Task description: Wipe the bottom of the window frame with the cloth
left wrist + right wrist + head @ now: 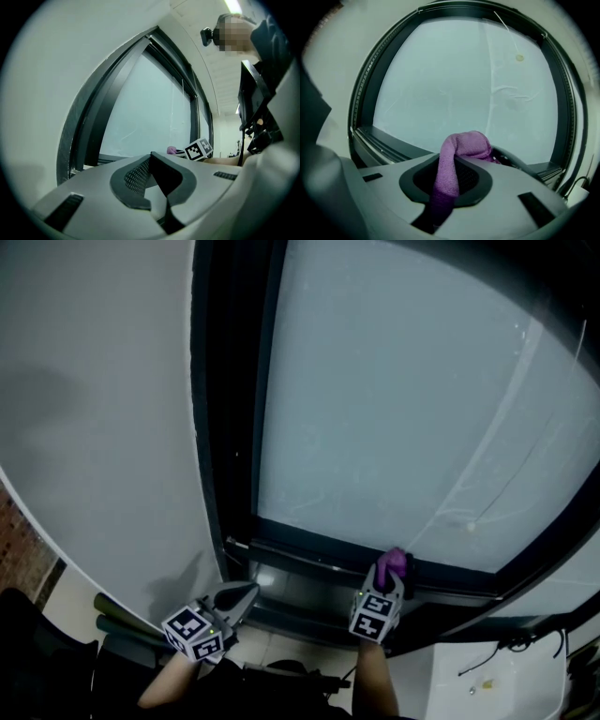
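Cloth (461, 145) pinched in my right claw (459, 161) sits at the bottom edge of the frame (309, 557); left claw (151, 157) pressed together, empty; wiping seems barely begun.

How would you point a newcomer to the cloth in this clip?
Find the large frosted window and look along its dark bottom frame. The cloth is the purple wad clamped in the right tongs, the only coloured thing there.

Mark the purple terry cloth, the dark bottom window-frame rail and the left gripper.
purple terry cloth (464, 146): right gripper view, bunched top fold.
dark bottom window-frame rail (309, 559): head view, bare stretch.
left gripper (246, 594): head view, between fingertips.
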{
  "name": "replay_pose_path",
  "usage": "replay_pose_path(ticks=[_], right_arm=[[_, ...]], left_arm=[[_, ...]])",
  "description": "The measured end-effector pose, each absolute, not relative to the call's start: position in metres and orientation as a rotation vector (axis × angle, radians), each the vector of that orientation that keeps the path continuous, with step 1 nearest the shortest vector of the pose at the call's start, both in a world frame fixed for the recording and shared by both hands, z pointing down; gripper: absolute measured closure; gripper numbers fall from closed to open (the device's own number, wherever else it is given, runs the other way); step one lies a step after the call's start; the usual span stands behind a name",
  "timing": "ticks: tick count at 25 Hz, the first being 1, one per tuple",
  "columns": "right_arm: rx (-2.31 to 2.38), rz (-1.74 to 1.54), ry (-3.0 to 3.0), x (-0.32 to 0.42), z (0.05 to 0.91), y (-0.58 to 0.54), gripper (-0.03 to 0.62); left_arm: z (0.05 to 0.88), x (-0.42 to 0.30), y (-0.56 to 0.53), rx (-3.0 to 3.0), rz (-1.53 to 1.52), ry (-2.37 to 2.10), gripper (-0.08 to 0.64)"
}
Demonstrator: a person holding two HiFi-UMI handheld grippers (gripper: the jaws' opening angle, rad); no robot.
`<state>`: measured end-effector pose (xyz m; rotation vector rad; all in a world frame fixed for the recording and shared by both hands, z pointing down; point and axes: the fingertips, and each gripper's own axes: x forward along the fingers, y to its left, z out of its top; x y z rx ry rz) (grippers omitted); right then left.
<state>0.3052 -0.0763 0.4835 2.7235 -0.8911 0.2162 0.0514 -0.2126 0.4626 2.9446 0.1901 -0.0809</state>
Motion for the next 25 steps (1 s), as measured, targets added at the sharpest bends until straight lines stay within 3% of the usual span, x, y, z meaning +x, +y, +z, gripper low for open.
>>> replay_pose_path(ticks=[10, 25], right_arm=[[2.474, 0.458, -1.147, 0.318, 0.495, -0.123, 0.523], [2.275, 0.487, -1.367, 0.290, 0.497, -0.155, 0.523]], left_arm=[[0.469, 0.041, -0.212, 2.926, -0.080, 0.118, 0.568], [0.470, 0.048, -0.222, 2.931, -0.079, 0.046, 0.568]])
